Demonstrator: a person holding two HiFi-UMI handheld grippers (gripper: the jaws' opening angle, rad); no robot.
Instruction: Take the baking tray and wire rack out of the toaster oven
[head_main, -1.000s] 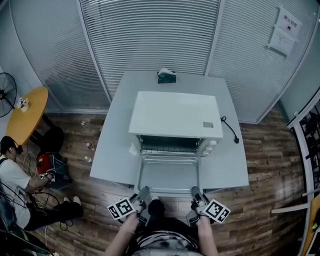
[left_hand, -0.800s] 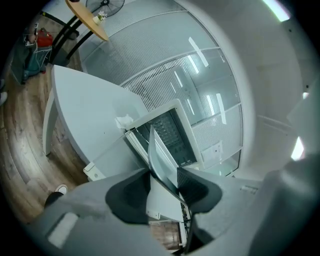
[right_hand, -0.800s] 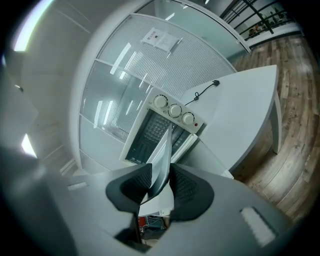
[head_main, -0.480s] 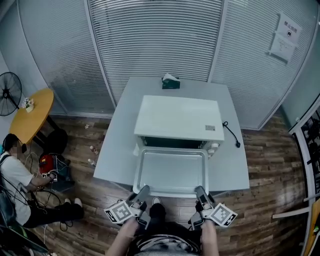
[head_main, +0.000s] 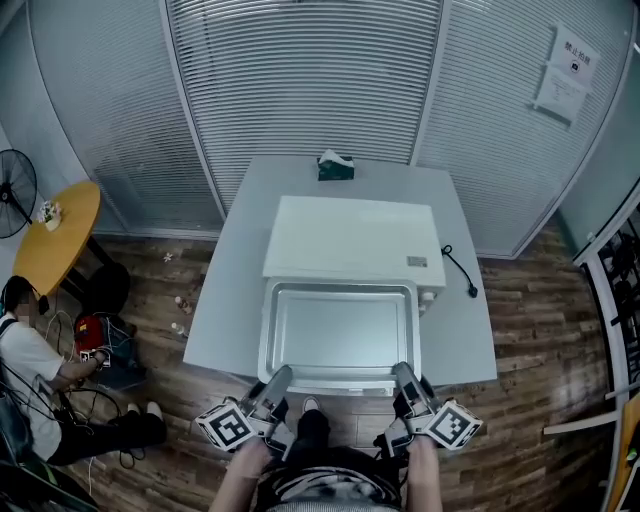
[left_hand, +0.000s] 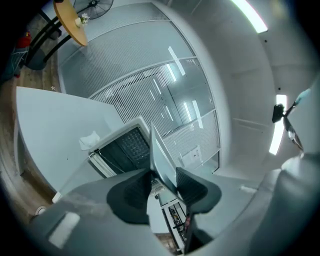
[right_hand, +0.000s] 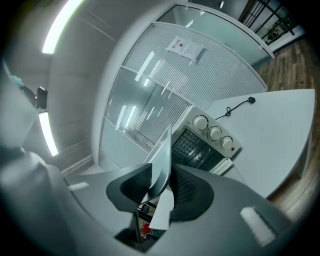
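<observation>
The baking tray (head_main: 340, 330), a shallow grey metal pan, hangs level in front of the white toaster oven (head_main: 350, 240) and hides its open front in the head view. My left gripper (head_main: 278, 376) grips the tray's near rim at its left corner. Its jaws are closing with the rim (left_hand: 162, 160) between the pads. My right gripper (head_main: 403, 374) is shut on the same rim at the right corner (right_hand: 162, 160). Both gripper views look past the tray's edge into the dark oven cavity (left_hand: 122, 147). The wire rack is hidden behind the tray in the head view.
The oven stands on a grey table (head_main: 225, 300) with a tissue box (head_main: 335, 165) at the back and a power cord (head_main: 460, 265) at the right. Three knobs (right_hand: 215, 132) line the oven's front. A yellow round table (head_main: 55, 235), a fan (head_main: 15, 190) and a seated person (head_main: 30, 360) are at the left.
The tray has slid out of the oven and risen toward me, now covering the oven's front and door. Both grippers rose with it, still on its near rim.
</observation>
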